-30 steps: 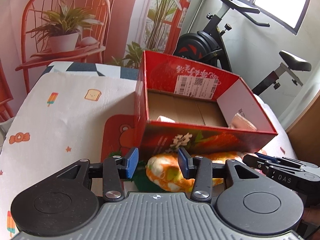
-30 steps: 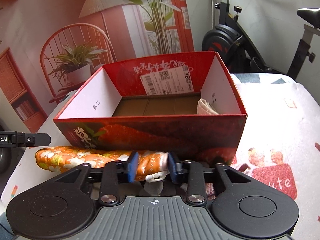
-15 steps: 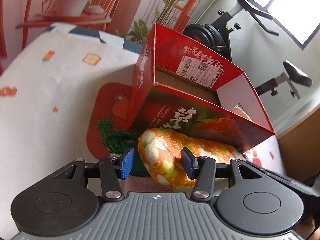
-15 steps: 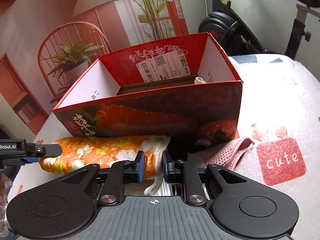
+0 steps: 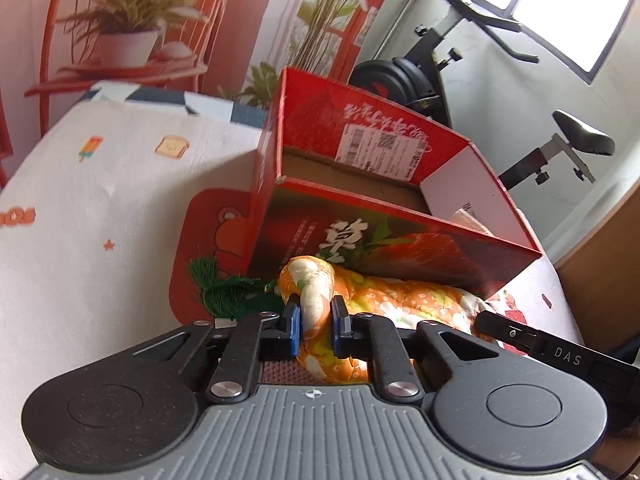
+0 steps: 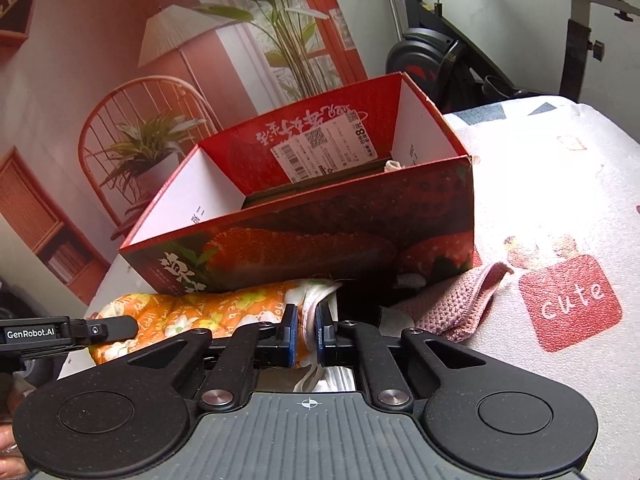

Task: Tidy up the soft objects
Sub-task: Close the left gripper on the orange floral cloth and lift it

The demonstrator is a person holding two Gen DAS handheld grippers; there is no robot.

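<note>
Both tongs [image 5: 316, 322] [image 6: 307, 334] closed on orange cloth [image 5: 404, 304], patterned tablecloth [image 5: 100, 220]

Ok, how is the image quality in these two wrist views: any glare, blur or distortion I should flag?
Left wrist view: bright window blown out top right, red strawberry-print cardboard box bowed by the fisheye, backdrop slightly soft. Right wrist view: strong glare washes out the white patterned tablecloth at right; dark shadow under the box beside the pink knitted cloth; orange floral fabric roll stays sharp.
</note>
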